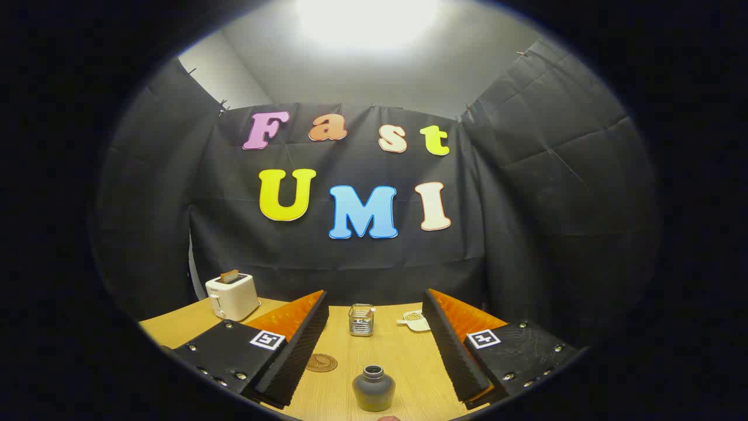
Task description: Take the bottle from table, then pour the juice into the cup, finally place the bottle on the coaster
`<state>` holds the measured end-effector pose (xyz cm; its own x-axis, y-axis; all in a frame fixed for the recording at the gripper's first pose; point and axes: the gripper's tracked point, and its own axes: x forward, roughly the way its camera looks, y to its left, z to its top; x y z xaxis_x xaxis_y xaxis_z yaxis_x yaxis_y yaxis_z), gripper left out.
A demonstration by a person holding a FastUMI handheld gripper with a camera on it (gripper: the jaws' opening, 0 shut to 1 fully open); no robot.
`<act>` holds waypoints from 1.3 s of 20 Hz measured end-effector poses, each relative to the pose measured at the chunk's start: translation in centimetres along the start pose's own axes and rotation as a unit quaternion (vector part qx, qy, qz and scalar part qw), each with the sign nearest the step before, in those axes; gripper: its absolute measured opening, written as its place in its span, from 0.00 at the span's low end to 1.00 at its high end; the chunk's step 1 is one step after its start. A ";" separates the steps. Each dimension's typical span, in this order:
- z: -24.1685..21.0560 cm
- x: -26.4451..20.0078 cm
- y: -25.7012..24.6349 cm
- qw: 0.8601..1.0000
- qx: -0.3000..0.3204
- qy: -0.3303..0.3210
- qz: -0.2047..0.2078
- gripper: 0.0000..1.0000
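Your tool [374, 345] stands wide apart with the bottle [373, 388] upright on the counter [409, 362] between its fingers, so closing off-center could tip it toward the coaster [321, 363] or the cup [361, 320] beyond.

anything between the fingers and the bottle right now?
No. In the gripper view the bottle stands on the table between the open gripper fingers, untouched, with bare wood on both sides. The coaster lies beside the left finger.
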<state>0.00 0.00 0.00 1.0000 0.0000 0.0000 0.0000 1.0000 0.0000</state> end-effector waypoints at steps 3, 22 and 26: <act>-0.4 0.3 -0.1 1.000 0.001 0.002 0.004 0.97; -0.3 0.9 -0.1 0.999 0.013 -0.018 0.027 0.98; -1.1 0.8 -0.1 0.999 0.021 -0.016 0.035 0.98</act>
<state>0.76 -0.11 -1.12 0.9971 0.0692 0.0330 -0.0706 0.9966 0.0418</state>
